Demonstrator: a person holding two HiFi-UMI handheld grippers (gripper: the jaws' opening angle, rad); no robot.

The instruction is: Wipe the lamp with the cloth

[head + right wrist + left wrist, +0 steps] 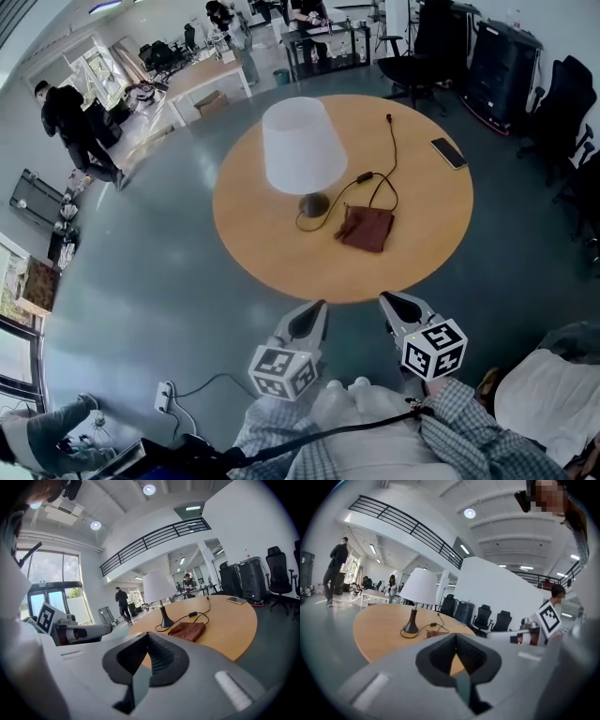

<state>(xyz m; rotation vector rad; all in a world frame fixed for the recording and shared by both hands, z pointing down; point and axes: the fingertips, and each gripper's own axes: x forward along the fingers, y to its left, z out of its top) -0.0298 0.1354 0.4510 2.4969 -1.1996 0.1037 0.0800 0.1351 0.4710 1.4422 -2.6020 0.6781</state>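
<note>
A lamp [302, 150] with a white shade and dark base stands on the round wooden table [253, 234]; it shows too as the lamp [415, 597] and the lamp [160, 597]. A brown cloth [366, 227] lies crumpled to the right of the lamp's base, also seen as the cloth [187, 631]. My left gripper [317, 307] and right gripper [386, 300] hover side by side just off the table's near edge, both shut and empty. The lamp's black cord [382, 178] loops past the cloth.
A phone [449, 152] lies at the table's far right. Black office chairs [412, 56] stand behind the table. A person [75, 127] walks at the far left. A power strip [164, 396] lies on the floor by my left side.
</note>
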